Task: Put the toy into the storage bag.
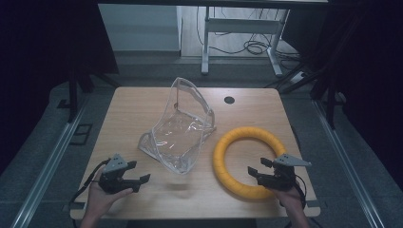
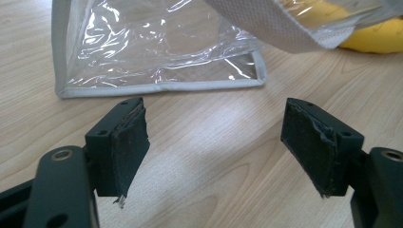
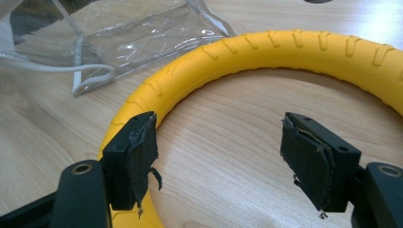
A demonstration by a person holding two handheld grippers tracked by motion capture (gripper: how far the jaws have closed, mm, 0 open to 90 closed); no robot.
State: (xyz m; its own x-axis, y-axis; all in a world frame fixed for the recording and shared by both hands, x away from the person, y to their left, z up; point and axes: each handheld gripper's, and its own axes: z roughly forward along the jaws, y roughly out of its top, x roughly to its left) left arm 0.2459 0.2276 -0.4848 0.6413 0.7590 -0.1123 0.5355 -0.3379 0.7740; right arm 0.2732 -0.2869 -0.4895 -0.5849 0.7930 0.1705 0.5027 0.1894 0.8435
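— Where was our yellow ring (image 1: 249,161)?
— Near right, beside the clear bag (image 1: 180,130). Both grippers, left (image 1: 134,176) and right (image 1: 256,169), stood spread, empty.
— We judged it light, stiff, grippy; take its near rim.

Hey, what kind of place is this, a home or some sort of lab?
Probably a lab or workshop. A bare wooden table stands on a grey floor, cables lie loose under a white desk frame behind it, and dark curtains hang on both sides.

No readable text, label, brand, number or sign stands on anything here: the yellow ring (image 1: 249,161) beside the clear plastic bag (image 1: 179,129) carries moulded grooves, not letters.
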